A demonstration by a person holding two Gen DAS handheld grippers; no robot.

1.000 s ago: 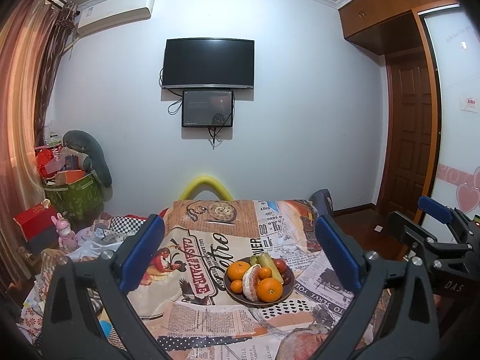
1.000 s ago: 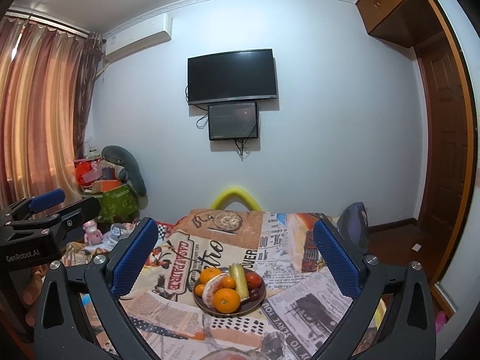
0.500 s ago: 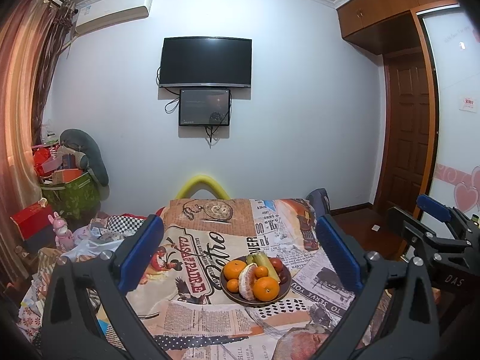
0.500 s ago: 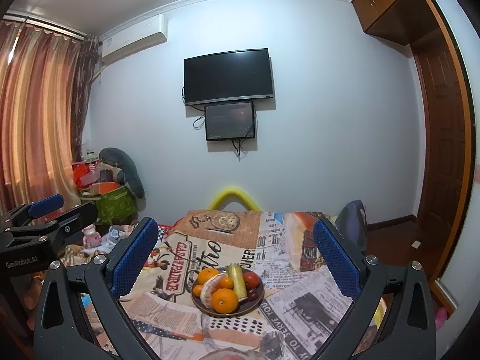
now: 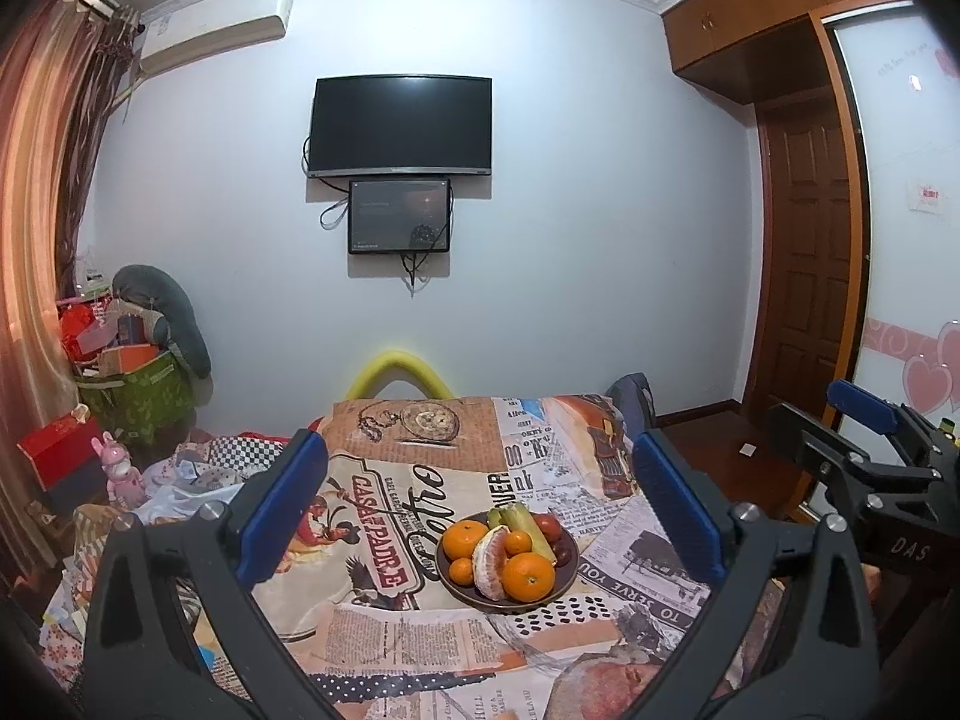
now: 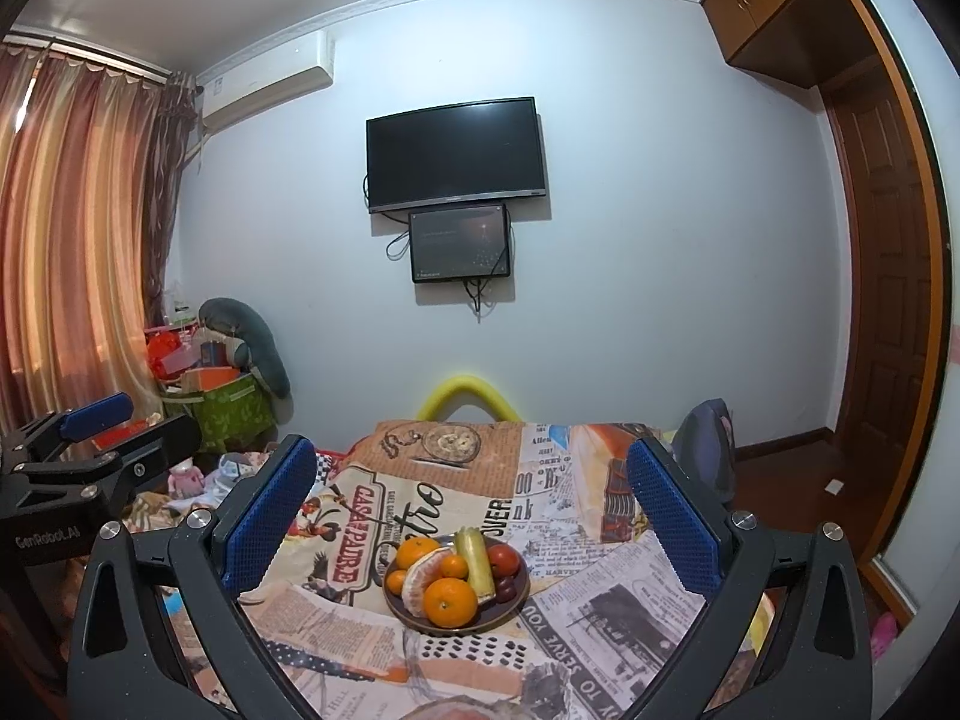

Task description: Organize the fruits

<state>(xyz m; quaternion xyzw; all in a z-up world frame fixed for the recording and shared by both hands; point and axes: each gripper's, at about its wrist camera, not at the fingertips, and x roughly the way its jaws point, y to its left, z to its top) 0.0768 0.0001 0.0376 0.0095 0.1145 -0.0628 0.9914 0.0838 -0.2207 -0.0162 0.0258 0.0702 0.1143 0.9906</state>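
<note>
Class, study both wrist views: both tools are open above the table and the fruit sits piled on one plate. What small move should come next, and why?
Probably ease the right tool down and forward toward the plate, aiming at the front orange. Both tools are open, empty and apart from the fruit; the left tool hangs equally far back. That orange lies nearest and unobstructed, so it looks easiest to take first.

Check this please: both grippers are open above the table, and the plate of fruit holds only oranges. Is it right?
Not quite. Both the left gripper and right gripper are open, but the plate also holds a peeled orange, a green fruit and red ones, as the right wrist view shows.
</note>
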